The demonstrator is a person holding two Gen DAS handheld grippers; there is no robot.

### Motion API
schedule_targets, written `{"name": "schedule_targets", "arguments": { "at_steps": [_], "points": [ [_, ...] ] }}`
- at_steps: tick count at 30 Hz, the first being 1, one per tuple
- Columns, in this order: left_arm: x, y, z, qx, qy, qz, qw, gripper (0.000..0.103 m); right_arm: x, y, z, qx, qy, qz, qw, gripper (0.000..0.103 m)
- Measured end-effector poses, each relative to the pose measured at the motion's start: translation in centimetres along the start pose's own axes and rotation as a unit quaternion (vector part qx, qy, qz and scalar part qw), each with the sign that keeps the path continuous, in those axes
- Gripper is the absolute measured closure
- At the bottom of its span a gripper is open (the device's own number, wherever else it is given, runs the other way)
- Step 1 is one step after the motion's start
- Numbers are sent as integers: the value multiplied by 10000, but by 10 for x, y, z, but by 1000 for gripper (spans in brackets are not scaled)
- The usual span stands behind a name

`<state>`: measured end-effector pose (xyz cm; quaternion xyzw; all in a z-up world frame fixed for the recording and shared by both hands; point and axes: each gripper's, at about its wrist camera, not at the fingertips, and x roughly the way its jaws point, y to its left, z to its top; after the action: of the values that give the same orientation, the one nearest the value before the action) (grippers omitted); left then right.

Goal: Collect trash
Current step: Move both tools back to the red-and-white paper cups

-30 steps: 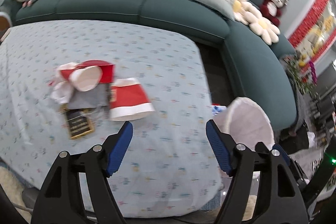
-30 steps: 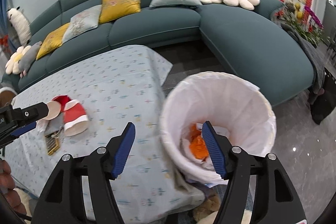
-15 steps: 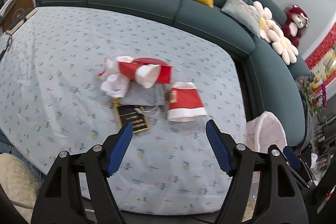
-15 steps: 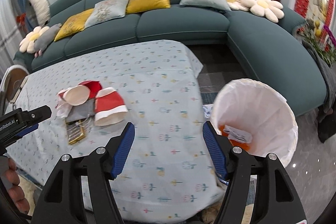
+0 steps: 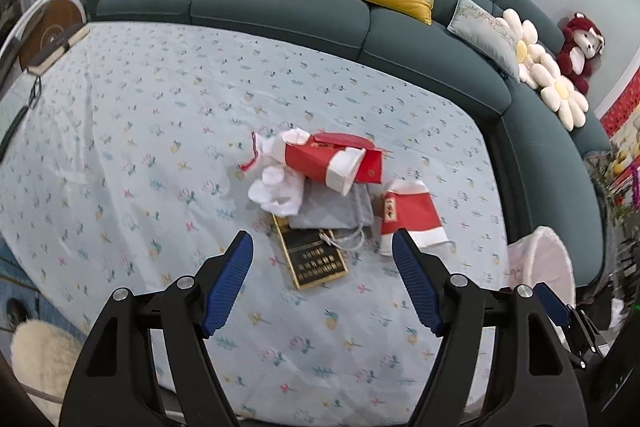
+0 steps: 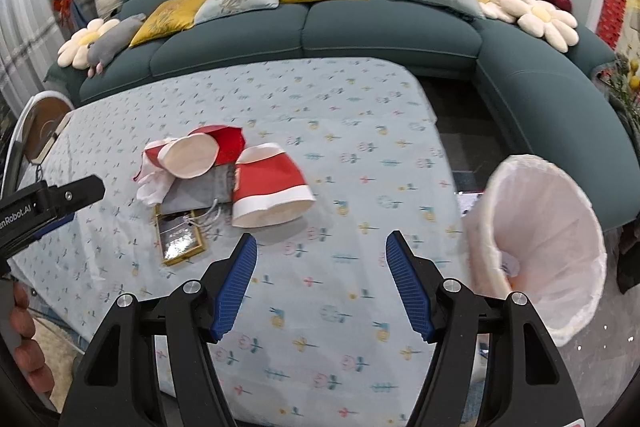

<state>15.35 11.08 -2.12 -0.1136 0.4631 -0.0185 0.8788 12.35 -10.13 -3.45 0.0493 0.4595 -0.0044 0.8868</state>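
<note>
A heap of trash lies mid-table: a tipped red-and-white paper cup (image 5: 412,217) (image 6: 270,187), a second red cup (image 5: 320,163) (image 6: 188,157) on a red packet, crumpled white tissue (image 5: 276,189) (image 6: 152,183), a grey pouch (image 5: 332,213) (image 6: 196,193) and a black gold-edged card (image 5: 316,259) (image 6: 178,239). My left gripper (image 5: 322,251) hovers open just in front of the card, nothing between its fingers. My right gripper (image 6: 320,247) is open and empty, just this side of the tipped cup. The white-lined bin (image 6: 548,251) (image 5: 540,267) stands off the table's right end.
The table carries a pale blue flowered cloth (image 5: 160,131) (image 6: 360,155). A teal corner sofa (image 5: 280,11) (image 6: 384,31) with cushions and plush toys wraps the far and right sides. A book (image 5: 52,53) lies at the table's far left corner. A person's hand (image 6: 24,339) holds the left gripper.
Both grippers swung left from the bin toward the trash heap, which now sits centred ahead of the left gripper. The bin slid to the right edge of both views. Jaws stayed open.
</note>
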Motion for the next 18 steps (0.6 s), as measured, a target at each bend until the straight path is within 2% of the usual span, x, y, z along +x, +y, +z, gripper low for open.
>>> {"name": "schedule_targets", "arguments": {
  "at_steps": [12,16,18],
  "points": [
    [69,-17,27,505,144,407,9978,36,61,18,4,71,496,176,9986,39],
    [91,-17,39,478,199,540,9972,45,76,17,10,107,590,201,9980,39],
    [98,-16,44,491,186,610,9968,53,81,16,12,143,628,239,9976,39]
  ]
}}
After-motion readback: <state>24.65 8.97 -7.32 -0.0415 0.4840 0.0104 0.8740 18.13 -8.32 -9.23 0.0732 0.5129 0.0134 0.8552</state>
